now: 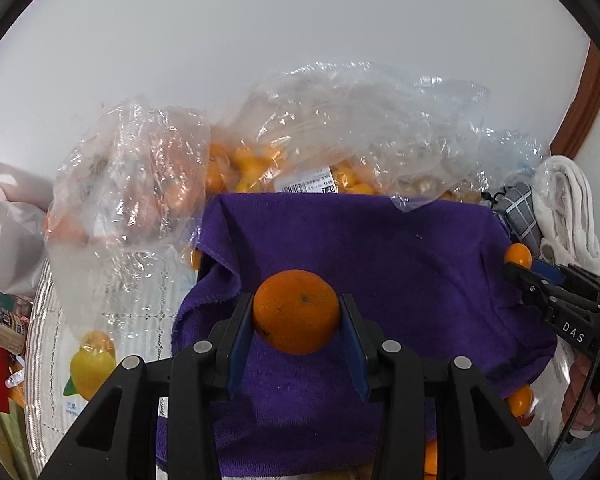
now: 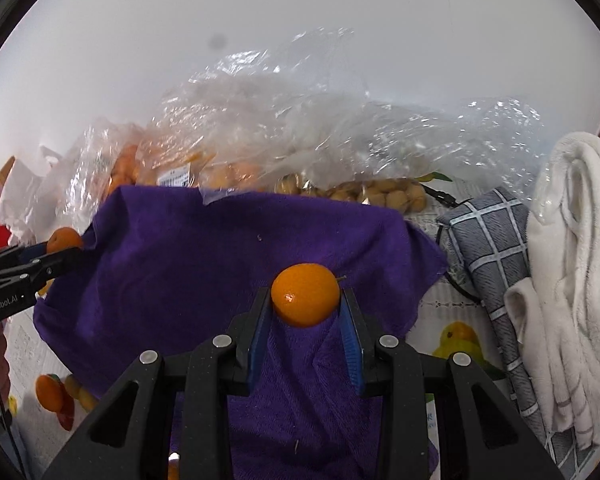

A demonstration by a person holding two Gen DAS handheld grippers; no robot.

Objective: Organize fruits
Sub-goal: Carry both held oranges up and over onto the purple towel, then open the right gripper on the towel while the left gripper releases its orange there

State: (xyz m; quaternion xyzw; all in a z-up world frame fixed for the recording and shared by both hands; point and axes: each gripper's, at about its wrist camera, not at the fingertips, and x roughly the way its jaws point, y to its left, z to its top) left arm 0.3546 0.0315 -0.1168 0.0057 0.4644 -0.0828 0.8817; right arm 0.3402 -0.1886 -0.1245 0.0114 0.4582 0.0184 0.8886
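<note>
Two grippers over a purple towel [image 1: 380, 248], each pinching one fruit ready for sorting. Left gripper [image 1: 298, 316] narrowly parted, clamped on a round, dimpled orange [image 1: 296, 312]. Right gripper [image 2: 306, 300] likewise gripping a smaller, glossy tangerine [image 2: 305, 294]. Behind, crinkled clear plastic bags [image 2: 300, 136] of more fruit.

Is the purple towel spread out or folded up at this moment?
Spread out. The purple towel lies opened as a wide sheet in front of the plastic bags, only its edges rumpled, in both wrist views.
</note>
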